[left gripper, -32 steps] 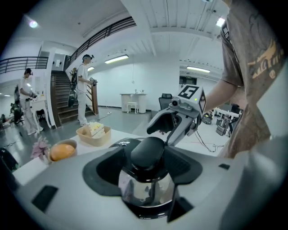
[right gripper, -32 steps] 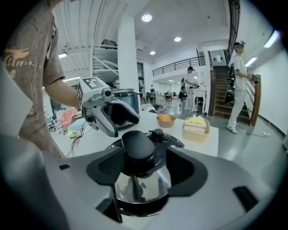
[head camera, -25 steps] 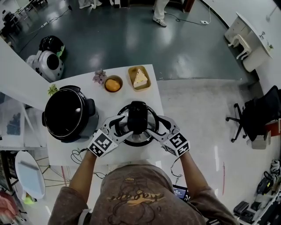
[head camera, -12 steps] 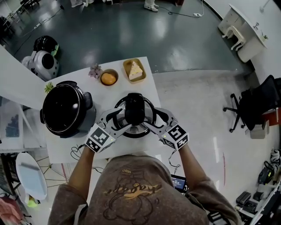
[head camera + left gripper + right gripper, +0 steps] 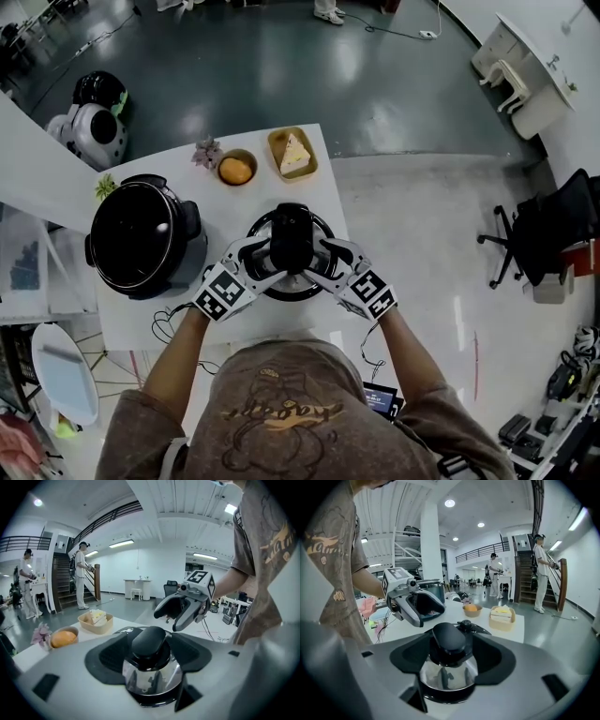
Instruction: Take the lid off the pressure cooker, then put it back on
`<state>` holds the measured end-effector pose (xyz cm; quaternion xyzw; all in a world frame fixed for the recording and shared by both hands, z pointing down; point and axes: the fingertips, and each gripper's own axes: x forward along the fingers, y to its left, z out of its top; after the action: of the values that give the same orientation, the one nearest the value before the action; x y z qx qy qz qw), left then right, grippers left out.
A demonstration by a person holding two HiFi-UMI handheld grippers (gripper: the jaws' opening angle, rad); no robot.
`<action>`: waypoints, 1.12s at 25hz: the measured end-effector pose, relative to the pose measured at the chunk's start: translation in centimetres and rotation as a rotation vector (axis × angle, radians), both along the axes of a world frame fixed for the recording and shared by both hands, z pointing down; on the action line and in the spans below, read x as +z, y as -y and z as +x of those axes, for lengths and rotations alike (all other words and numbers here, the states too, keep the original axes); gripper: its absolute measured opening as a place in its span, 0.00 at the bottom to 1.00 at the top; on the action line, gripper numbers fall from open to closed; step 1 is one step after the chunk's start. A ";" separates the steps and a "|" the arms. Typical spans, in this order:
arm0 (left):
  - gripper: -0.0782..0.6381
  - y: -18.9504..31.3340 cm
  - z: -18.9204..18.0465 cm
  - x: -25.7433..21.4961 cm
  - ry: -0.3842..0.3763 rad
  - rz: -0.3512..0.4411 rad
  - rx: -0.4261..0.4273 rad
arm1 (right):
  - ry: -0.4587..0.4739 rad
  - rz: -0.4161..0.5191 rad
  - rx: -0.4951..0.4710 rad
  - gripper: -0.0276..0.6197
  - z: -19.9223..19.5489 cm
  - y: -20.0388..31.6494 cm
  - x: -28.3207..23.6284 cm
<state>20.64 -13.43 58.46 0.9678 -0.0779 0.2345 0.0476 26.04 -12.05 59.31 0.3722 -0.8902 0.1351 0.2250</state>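
Observation:
The pressure cooker lid (image 5: 283, 284), chrome with a black handle (image 5: 292, 236), is over the white table (image 5: 141, 323), right of the open cooker pot (image 5: 141, 234). My left gripper (image 5: 255, 268) meets the lid from the left and my right gripper (image 5: 326, 264) from the right. In the left gripper view the handle (image 5: 149, 641) sits between my jaws, whose black pads lie against its base, and the right gripper (image 5: 182, 613) faces me behind it. The right gripper view shows the same: the handle (image 5: 449, 639) between the pads, the left gripper (image 5: 417, 607) beyond. Whether the lid rests on the table is unclear.
A bowl with an orange bun (image 5: 236, 169), a tray with a cake slice (image 5: 293, 153) and a small flower (image 5: 206, 152) stand at the table's far edge. A cable (image 5: 167, 330) lies at the near left. An office chair (image 5: 553, 234) stands on the floor to the right.
Both grippers stay on the lid, right of the pot. Only my head view has shifted slightly.

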 end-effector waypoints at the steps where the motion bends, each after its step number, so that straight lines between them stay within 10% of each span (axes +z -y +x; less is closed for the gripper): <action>1: 0.51 0.0 0.2 0.4 0.006 -0.006 0.007 | -0.005 -0.006 -0.006 0.47 0.0 0.1 0.4; 28: 0.49 0.7 1.9 4.7 0.089 -0.060 0.119 | 0.014 -0.066 -0.144 0.44 -2.0 1.5 3.6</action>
<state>22.50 -14.13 63.13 0.9575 -0.0151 0.2820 0.0589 24.04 -13.56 62.88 0.2987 -0.9113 0.1506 0.2399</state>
